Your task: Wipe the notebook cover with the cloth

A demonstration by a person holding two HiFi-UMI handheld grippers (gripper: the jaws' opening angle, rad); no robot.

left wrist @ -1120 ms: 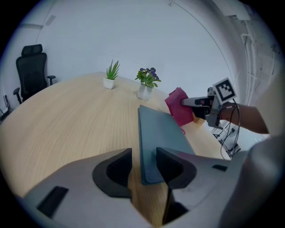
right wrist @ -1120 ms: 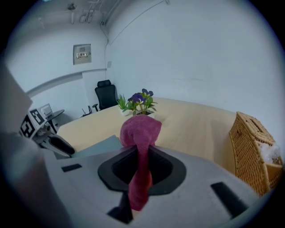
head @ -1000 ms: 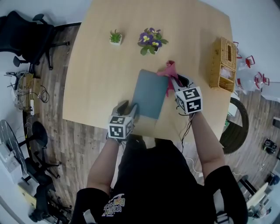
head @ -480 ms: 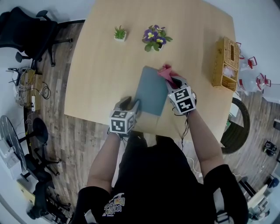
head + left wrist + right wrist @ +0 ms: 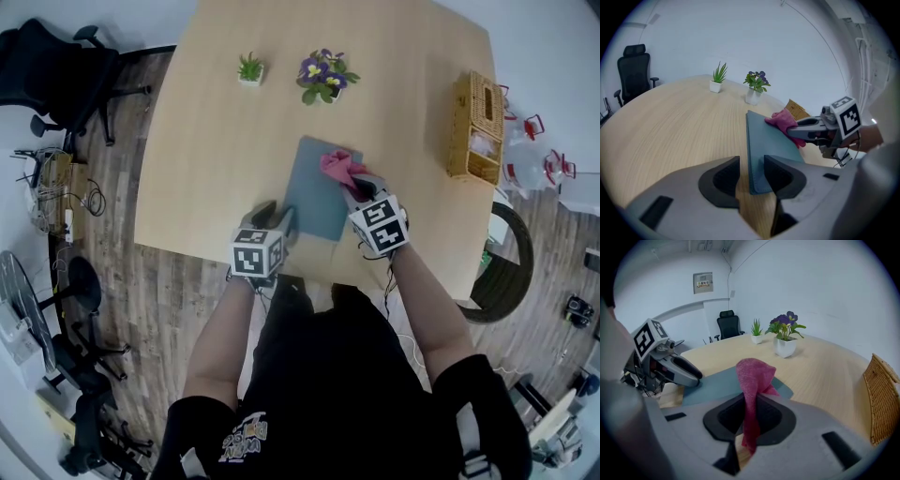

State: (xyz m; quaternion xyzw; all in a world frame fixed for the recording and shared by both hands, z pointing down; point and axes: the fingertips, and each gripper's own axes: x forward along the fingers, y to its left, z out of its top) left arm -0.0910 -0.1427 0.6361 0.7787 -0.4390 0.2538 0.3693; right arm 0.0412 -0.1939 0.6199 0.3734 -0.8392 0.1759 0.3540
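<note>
Since the earlier frames, the right gripper (image 5: 352, 187) has travelled from the far right edge of the notebook (image 5: 314, 197) inward onto its cover, carrying the cloth (image 5: 338, 168) with it; the left gripper (image 5: 280, 228) has stayed at the notebook's near left corner. The notebook, with a blue-grey cover, lies flat and closed on the table (image 5: 211, 141), near the edge closest to the person. In the right gripper view the jaws are clamped together on the pink cloth, which rises bunched above the jaws and hangs down in a strip between them. In the head view the bunched end of the cloth rests on the far right part of the cover. In the left gripper view the jaws stand narrowly apart and straddle the notebook's near left corner: the left edge of the cover runs through the gap, the right-hand jaw overlaps the cover, and a strip of bare table shows between the left-hand jaw and the notebook edge. The jaws do not pinch the notebook. Whether the right-hand jaw presses on the cover cannot be determined. Beyond the notebook, toward the far side of the table, stand a white pot of purple and yellow flowers (image 5: 323, 81) and, well to its left, a small green potted plant (image 5: 249, 70). A wicker basket (image 5: 473, 127) sits at the table's right edge, well apart from the notebook.
</note>
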